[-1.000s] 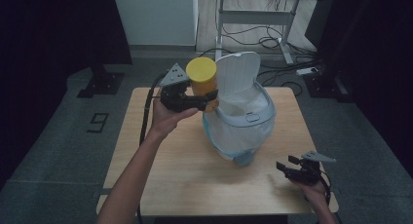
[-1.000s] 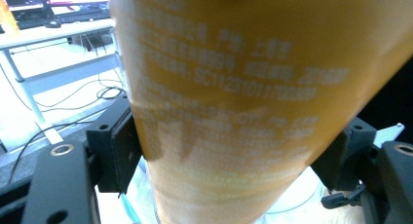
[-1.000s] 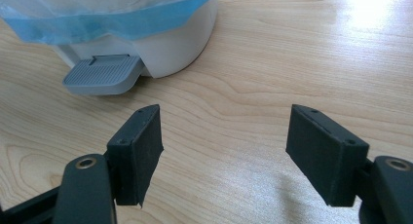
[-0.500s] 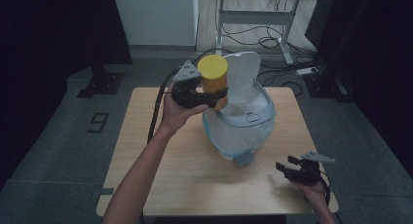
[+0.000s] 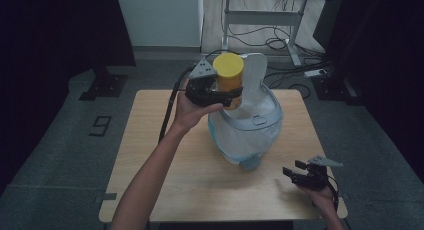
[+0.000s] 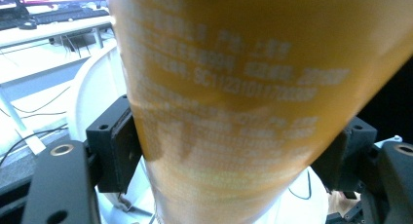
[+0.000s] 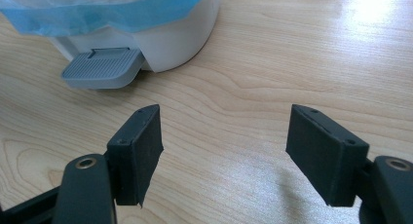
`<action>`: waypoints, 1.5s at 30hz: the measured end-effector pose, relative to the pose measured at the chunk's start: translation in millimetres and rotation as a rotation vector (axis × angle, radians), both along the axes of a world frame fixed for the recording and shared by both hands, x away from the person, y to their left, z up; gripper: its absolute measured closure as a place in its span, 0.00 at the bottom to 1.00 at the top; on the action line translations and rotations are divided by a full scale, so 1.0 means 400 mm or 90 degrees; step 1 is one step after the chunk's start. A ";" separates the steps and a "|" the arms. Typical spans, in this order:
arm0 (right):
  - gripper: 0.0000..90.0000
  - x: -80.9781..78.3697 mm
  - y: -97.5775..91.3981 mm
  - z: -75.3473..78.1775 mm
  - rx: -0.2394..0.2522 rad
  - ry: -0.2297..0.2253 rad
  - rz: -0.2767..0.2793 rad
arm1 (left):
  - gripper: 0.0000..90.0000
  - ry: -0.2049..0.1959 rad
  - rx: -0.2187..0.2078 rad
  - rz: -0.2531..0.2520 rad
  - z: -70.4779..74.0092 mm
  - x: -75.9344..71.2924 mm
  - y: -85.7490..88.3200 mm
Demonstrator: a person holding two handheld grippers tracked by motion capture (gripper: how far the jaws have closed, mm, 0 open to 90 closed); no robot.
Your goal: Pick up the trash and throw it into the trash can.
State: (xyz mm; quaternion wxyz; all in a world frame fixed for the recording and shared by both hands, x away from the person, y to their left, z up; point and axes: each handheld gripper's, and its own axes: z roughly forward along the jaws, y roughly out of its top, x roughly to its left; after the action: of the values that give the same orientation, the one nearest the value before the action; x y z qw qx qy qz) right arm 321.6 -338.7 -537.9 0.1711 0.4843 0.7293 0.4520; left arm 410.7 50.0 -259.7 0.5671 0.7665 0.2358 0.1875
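Near, low right of the high view: right tongs (image 5: 299, 173) rest open on the counter (image 5: 150, 160), nothing in them, w/ the bin's pedal (image 7: 102, 68) just ahead. Farther up, mid frame: left tongs (image 5: 235, 94) grip the yellow can (image 5: 228, 80). It's moved right since a sec ago, now over the bin (image 5: 247, 125) w/ lid up. Prob. ready to drop in.

The left gripper (image 5: 231, 94) carried the yellow can (image 5: 229, 85) rightward — over the bin (image 5: 252, 122).
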 end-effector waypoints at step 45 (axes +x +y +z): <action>0.32 0.001 -0.003 -0.003 -0.004 0.005 0.002 | 0.26 0.013 0.023 -0.020 -0.007 0.069 -0.129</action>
State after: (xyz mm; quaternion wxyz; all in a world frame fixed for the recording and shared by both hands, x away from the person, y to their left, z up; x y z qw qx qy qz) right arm 322.1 -339.8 -539.0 0.1692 0.4847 0.7321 0.4477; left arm 438.2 -1.6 -262.7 0.5534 0.7824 0.2260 0.1748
